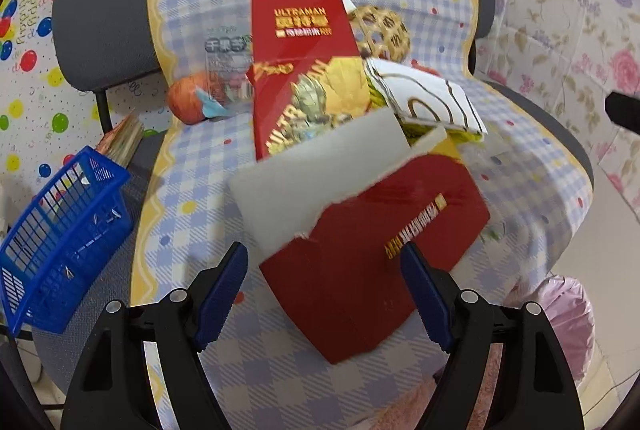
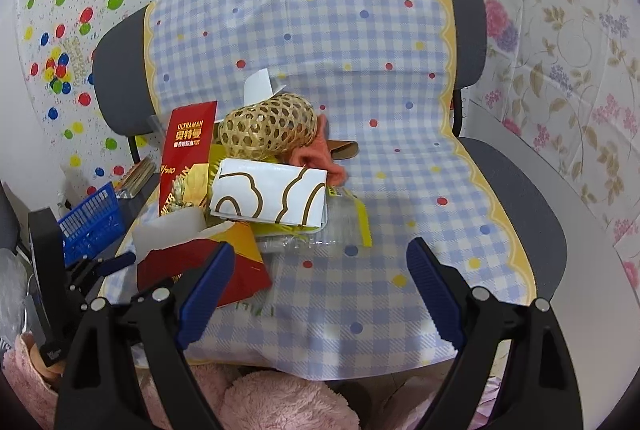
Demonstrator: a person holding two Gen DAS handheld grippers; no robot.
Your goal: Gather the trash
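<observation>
A pile of trash lies on a chair seat covered with a checked cloth [image 2: 380, 157]. A torn red Ultraman box [image 1: 372, 254] lies nearest, its lower corner between the jaws of my open left gripper [image 1: 324, 294], not clamped. The box also shows in the right wrist view [image 2: 240, 262]. Behind it are a white and gold packet [image 1: 432, 97], a woven bamboo ball [image 2: 266, 127], clear plastic wrappers [image 1: 228, 69] and an orange crumpled piece [image 1: 188, 101]. My right gripper [image 2: 320, 290] is open and empty over bare cloth, right of the pile.
A blue plastic basket [image 1: 68, 234] sits at the seat's left edge. A pink bag [image 1: 568, 314] hangs low on the right. The chair's grey backrest [image 2: 120, 69] and patterned wall sheets stand behind. Pink fluffy fabric [image 2: 280, 402] lies below the seat front.
</observation>
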